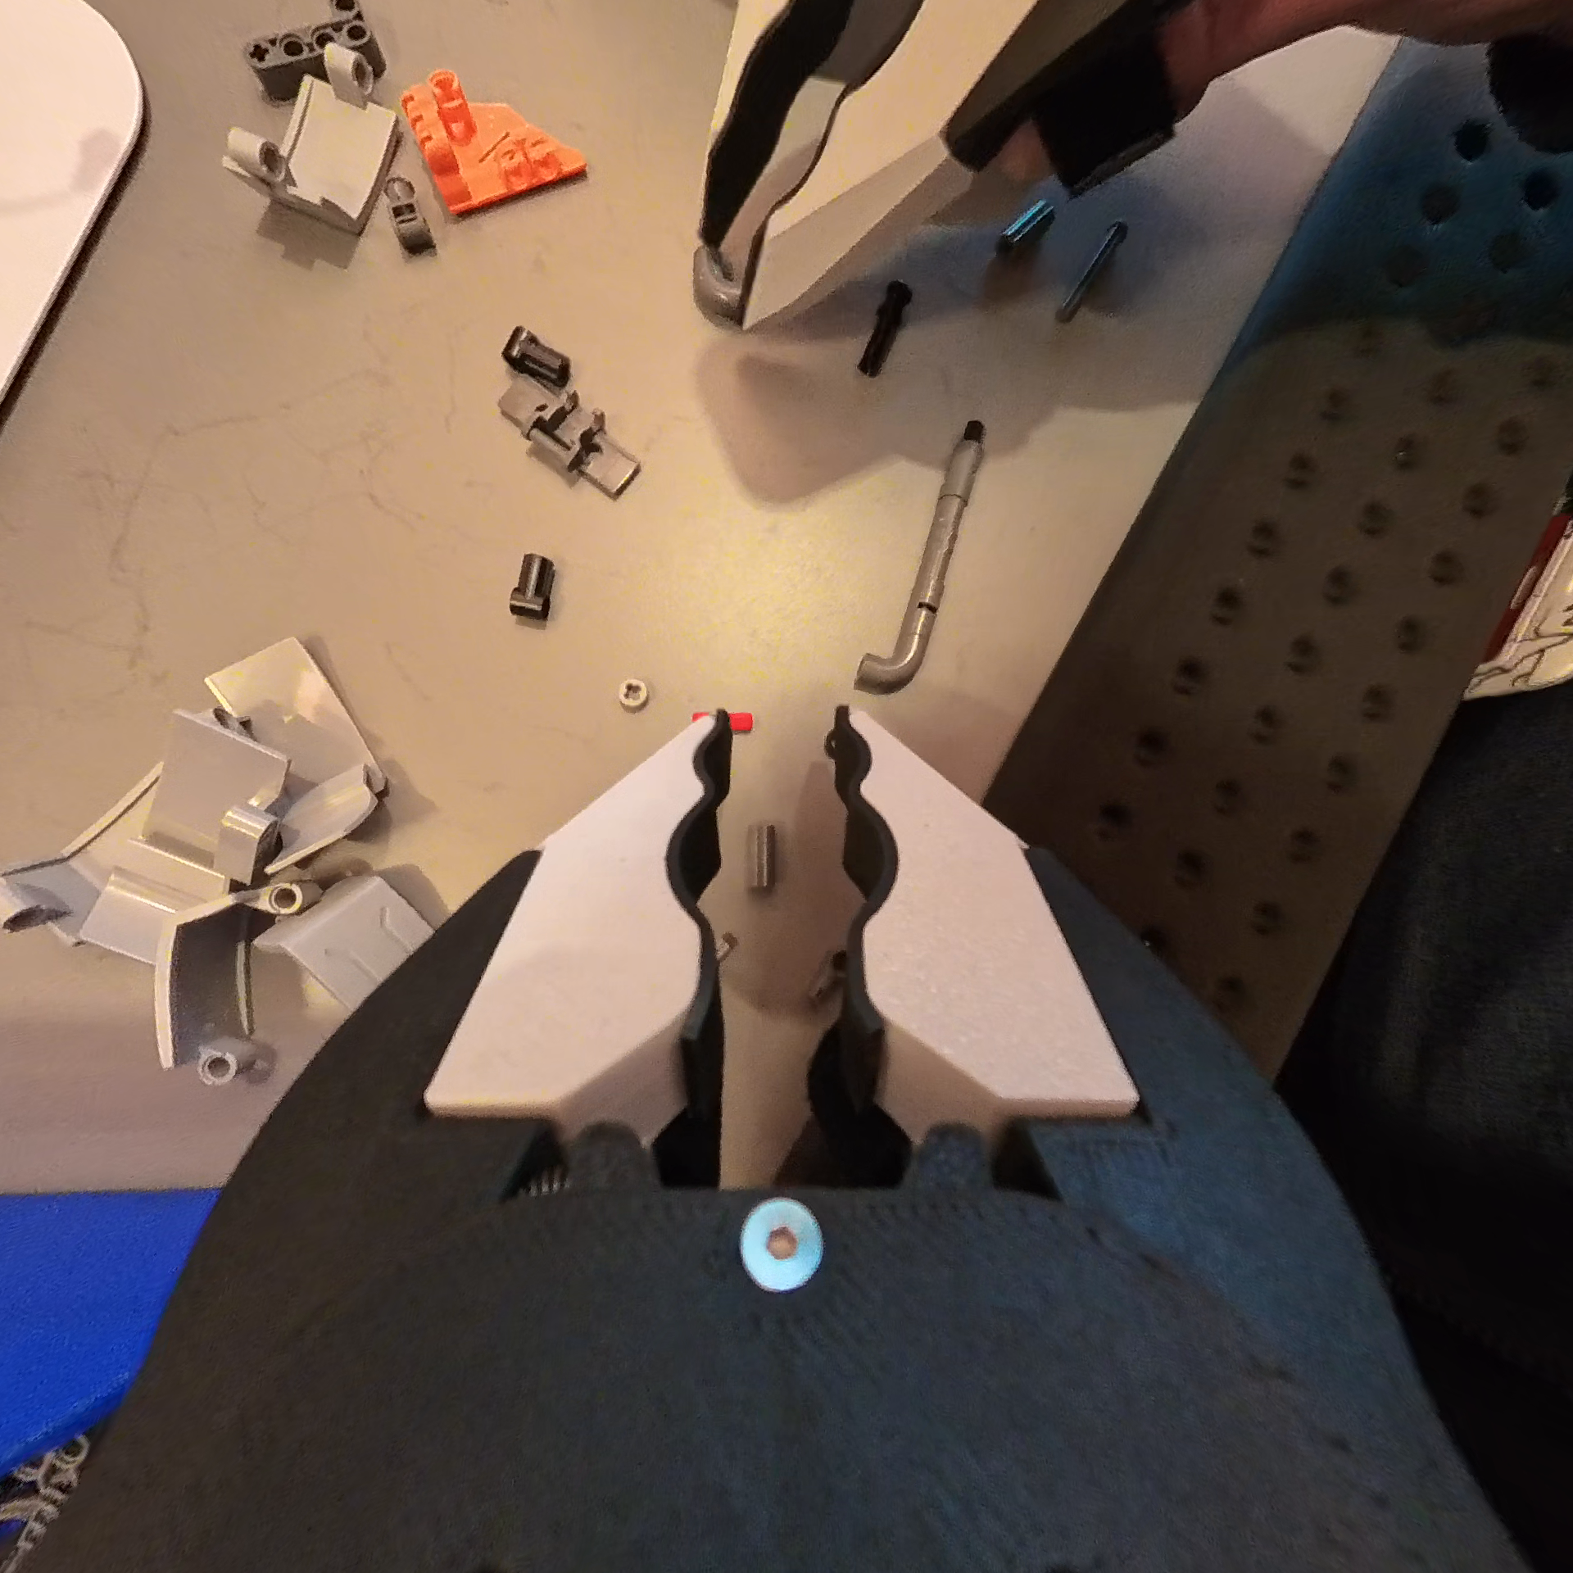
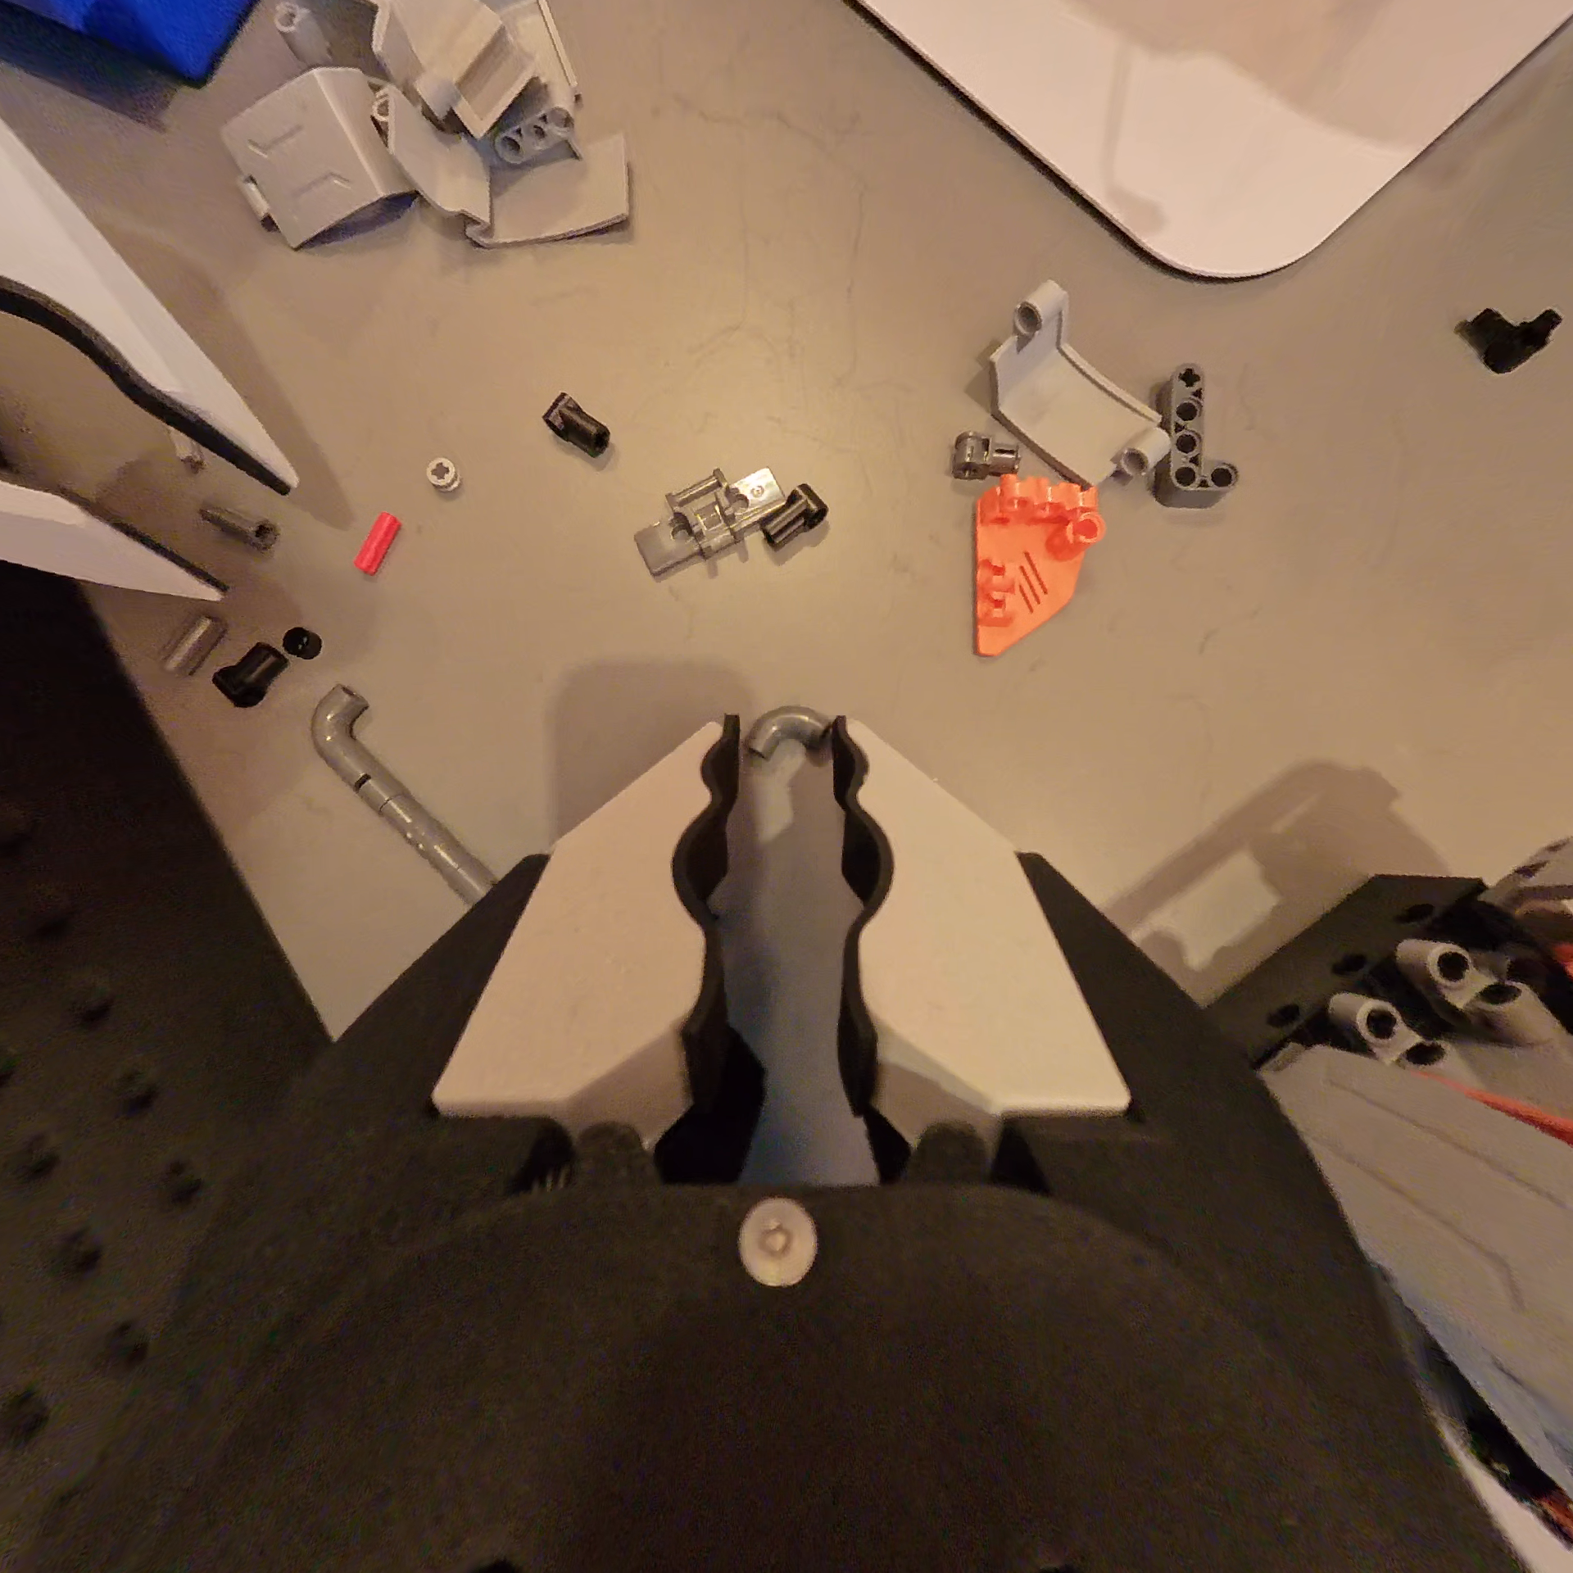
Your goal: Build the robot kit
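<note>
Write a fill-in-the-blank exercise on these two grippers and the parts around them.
1. The bent pipe piece pinched by the right gripper is coloured ___.
2. The left gripper hangs ___ over a small dark sleeve.
3. The ribbed panel near the L-shaped beam is coloured ___.

Missing words: grey; open; orange.

A matt, faintly veined grey-beige tabletop (image 2: 766, 281) is seen. Smooth, slightly glossy plastic is shown by the orange wedge-shaped panel (image 2: 1026, 570) and the curved grey shell pieces (image 1: 221, 851). A rough, grainy black printed gripper body (image 1: 766, 1404) is fastened by a shiny metal screw (image 1: 780, 1244).
</note>
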A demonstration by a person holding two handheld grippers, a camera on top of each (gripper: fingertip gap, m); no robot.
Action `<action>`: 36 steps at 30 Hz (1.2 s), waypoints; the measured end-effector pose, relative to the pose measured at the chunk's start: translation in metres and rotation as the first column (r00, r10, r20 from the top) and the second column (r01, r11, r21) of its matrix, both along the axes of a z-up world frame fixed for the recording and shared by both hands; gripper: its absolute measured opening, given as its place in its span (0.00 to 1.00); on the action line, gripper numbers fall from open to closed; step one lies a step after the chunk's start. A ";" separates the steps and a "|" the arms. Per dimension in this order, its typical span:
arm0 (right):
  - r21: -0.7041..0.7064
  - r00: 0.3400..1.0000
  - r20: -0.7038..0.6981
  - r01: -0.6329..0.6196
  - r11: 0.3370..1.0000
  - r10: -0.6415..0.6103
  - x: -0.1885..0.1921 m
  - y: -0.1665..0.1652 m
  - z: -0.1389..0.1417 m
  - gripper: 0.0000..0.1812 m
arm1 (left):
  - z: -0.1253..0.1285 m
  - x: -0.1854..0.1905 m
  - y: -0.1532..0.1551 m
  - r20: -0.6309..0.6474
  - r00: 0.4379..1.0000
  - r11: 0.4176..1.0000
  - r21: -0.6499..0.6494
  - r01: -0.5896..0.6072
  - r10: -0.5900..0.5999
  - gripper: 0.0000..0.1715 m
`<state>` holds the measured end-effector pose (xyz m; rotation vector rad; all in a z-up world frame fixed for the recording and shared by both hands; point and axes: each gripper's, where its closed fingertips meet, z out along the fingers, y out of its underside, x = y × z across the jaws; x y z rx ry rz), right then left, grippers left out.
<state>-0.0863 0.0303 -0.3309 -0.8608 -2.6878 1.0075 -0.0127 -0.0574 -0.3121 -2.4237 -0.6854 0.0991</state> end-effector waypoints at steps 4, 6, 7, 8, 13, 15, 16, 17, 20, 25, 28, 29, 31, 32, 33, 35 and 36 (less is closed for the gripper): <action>0.007 1.000 0.005 -0.006 1.000 0.006 -0.003 -0.003 -0.004 0.09 | -0.001 0.001 -0.003 0.002 1.000 1.000 0.005 -0.004 0.004 0.13; 0.003 1.000 0.011 -0.016 1.000 0.016 -0.004 -0.004 -0.004 0.08 | 0.000 0.001 -0.003 0.002 1.000 1.000 0.011 -0.005 0.005 0.13; -0.001 1.000 0.014 -0.024 1.000 0.024 -0.003 -0.004 -0.004 0.08 | 0.000 0.001 -0.003 0.001 1.000 1.000 0.012 -0.005 0.005 0.13; -0.010 0.999 0.020 -0.037 0.999 0.037 -0.002 -0.005 -0.004 0.08 | -0.001 0.001 -0.003 0.001 1.000 1.000 0.012 -0.003 0.003 0.13; -0.028 0.995 0.032 -0.095 0.995 0.096 0.003 -0.004 -0.003 0.06 | -0.002 0.002 -0.003 0.005 1.000 1.000 0.017 0.004 -0.004 0.13; -0.032 0.990 0.035 -0.132 0.991 0.134 0.006 -0.004 -0.002 0.02 | -0.002 0.002 -0.002 0.006 1.000 1.000 0.017 0.006 -0.006 0.13; -0.032 0.989 0.031 -0.146 0.989 0.147 0.007 -0.004 -0.001 0.02 | -0.002 0.002 -0.002 0.006 1.000 1.000 0.019 0.007 -0.007 0.13; -0.035 0.986 0.029 -0.164 0.986 0.165 0.009 -0.004 0.000 0.01 | -0.002 0.002 -0.001 0.007 1.000 1.000 0.020 0.009 -0.009 0.13; -0.030 0.978 0.035 -0.207 0.978 0.208 0.015 -0.004 0.000 0.00 | -0.002 0.002 0.000 0.007 1.000 1.000 0.018 0.014 -0.014 0.13; -0.038 0.975 0.044 -0.217 0.975 0.219 0.020 0.000 0.004 0.04 | -0.003 0.002 0.003 0.012 1.000 1.000 0.017 0.020 -0.020 0.13; -0.032 0.980 0.040 -0.192 0.981 0.193 0.022 0.006 0.007 0.06 | -0.003 0.002 0.003 0.014 1.000 1.000 0.021 0.019 -0.020 0.13; -0.023 0.983 0.038 -0.180 0.983 0.181 0.023 0.008 0.007 0.08 | -0.003 0.003 0.003 0.014 1.000 1.000 0.020 0.020 -0.020 0.13; 0.000 0.987 0.028 -0.158 0.987 0.158 0.023 0.012 0.005 0.09 | -0.004 0.003 0.003 0.016 1.000 1.000 0.020 0.020 -0.020 0.13; 0.006 0.988 0.024 -0.154 0.988 0.154 0.023 0.012 0.005 0.09 | -0.004 0.003 0.004 0.018 1.000 1.000 0.023 0.020 -0.020 0.13; 0.004 0.987 0.026 -0.157 0.988 0.157 0.024 0.010 0.004 0.09 | -0.005 0.003 0.004 0.020 1.000 1.000 0.023 0.021 -0.021 0.13; -0.008 0.989 0.031 -0.148 0.989 0.148 0.024 0.007 0.004 0.10 | -0.005 0.004 0.005 0.022 0.999 0.999 0.020 0.025 -0.026 0.13; 0.000 0.990 0.038 -0.134 0.991 0.134 0.023 0.007 0.002 0.09 | -0.005 0.004 0.006 0.022 0.999 0.999 0.021 0.028 -0.029 0.13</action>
